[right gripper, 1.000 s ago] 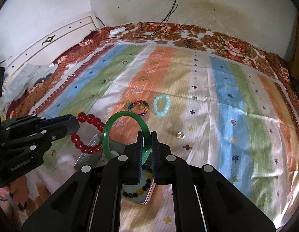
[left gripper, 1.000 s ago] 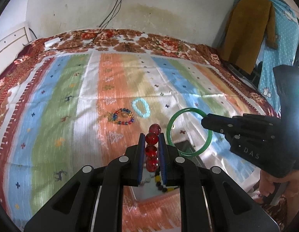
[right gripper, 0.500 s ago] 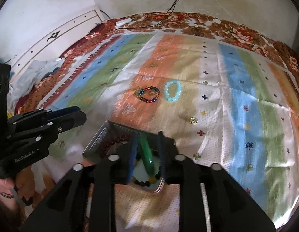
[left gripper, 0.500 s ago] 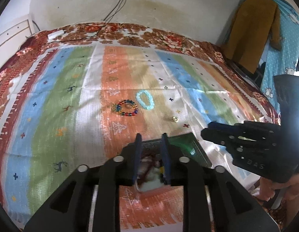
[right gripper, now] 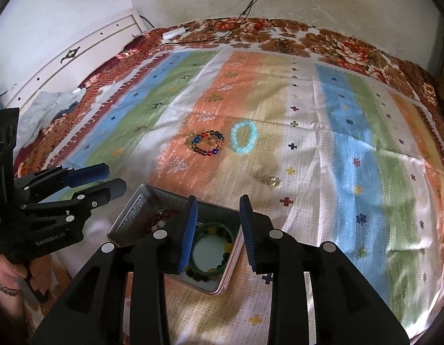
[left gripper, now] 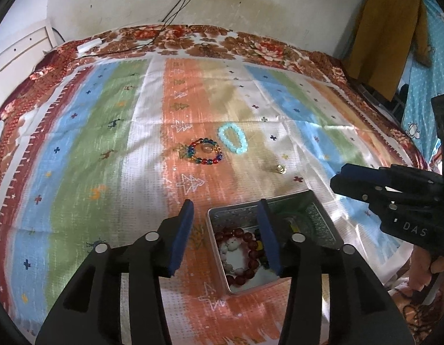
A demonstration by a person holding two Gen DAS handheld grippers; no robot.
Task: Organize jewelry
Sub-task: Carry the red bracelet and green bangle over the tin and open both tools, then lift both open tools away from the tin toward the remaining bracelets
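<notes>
Metal tin (left gripper: 322, 215) at frame bottom holds red beads (left gripper: 244, 237) & green bangle (right gripper: 213, 227); both grippers (left gripper: 226, 210) (right gripper: 219, 201) released, empty. Next prob: grab aqua bracelet (right gripper: 244, 137) mid-frame.

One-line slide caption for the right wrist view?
Open right gripper above the tin holding the green bangle; two bracelets remain on the cloth.

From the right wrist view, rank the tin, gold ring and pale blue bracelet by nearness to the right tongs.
1. Tin, directly below the open right tongs.
2. Gold ring, ahead, slightly right.
3. Pale blue bracelet, farther ahead on the cloth.
</notes>
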